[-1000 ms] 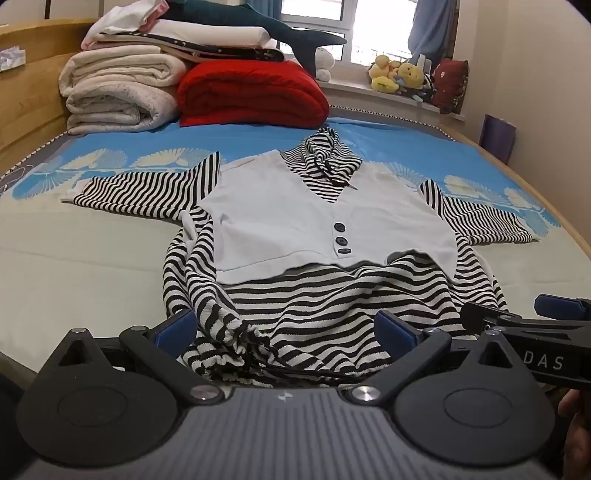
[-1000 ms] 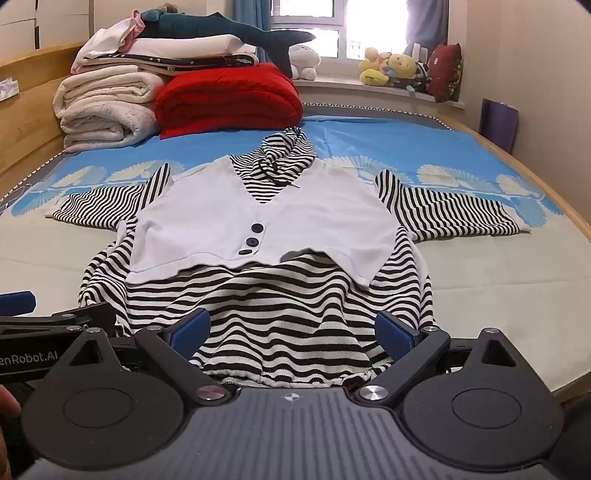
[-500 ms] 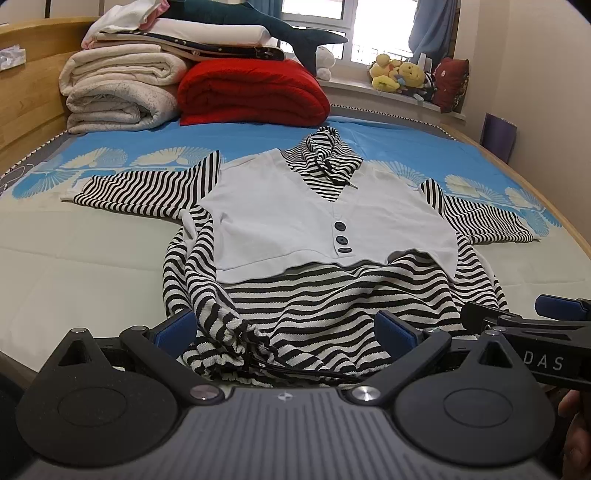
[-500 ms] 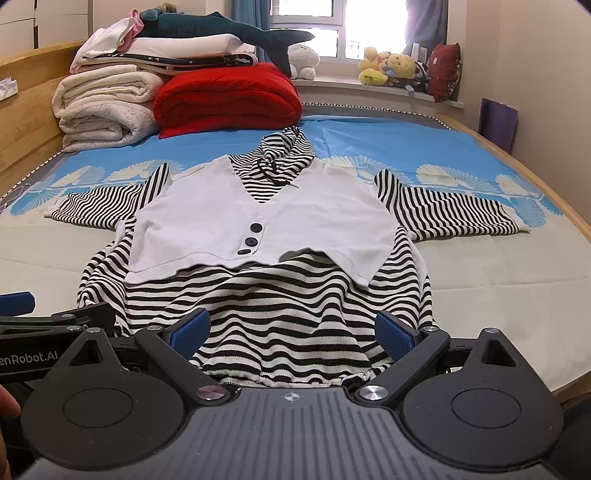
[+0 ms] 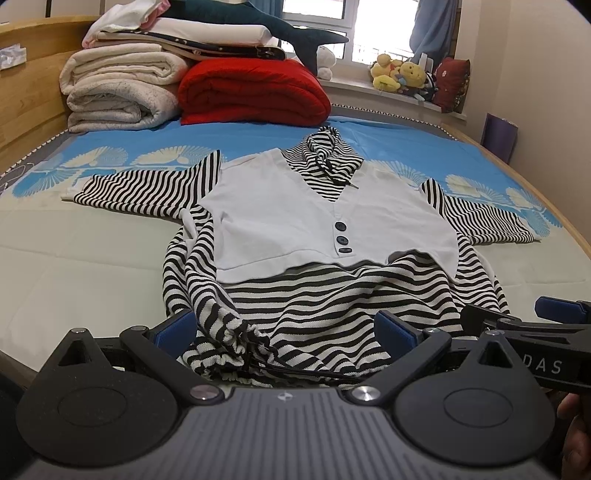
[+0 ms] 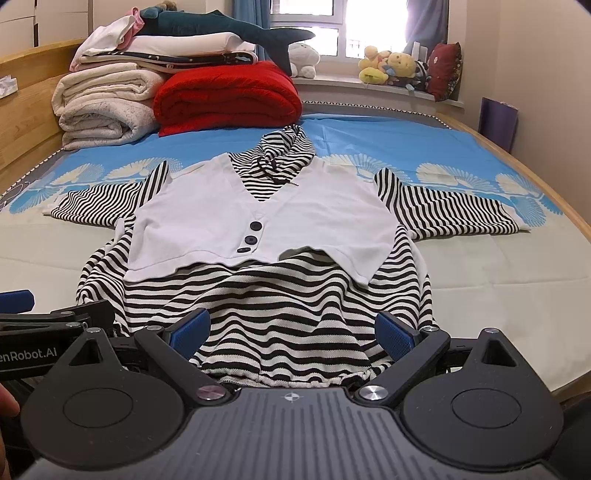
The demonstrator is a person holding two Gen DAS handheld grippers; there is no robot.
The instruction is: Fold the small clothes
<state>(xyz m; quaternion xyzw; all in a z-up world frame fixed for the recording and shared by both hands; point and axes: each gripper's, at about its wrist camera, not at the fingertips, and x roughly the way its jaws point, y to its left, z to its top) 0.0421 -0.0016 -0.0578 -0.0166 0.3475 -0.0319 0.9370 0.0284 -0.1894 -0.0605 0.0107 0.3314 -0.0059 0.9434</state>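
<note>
A small black-and-white striped hooded top with a white vest front (image 5: 314, 221) (image 6: 258, 218) lies face up on the bed, sleeves spread out, hem toward me. Its lower left hem is bunched and folded over (image 5: 229, 332). My left gripper (image 5: 284, 332) is open, its blue pads either side of the bunched left hem, holding nothing. My right gripper (image 6: 293, 330) is open over the middle of the hem, holding nothing. Each gripper shows at the edge of the other's view: the right one (image 5: 546, 325), the left one (image 6: 44, 317).
Folded white blankets (image 5: 118, 92) and a red blanket (image 5: 251, 92) are stacked at the head of the bed (image 6: 480, 266), with a plush shark (image 5: 280, 29) on top. Soft toys (image 6: 391, 68) sit on the windowsill. A wooden bed rail (image 5: 535, 192) runs along the right.
</note>
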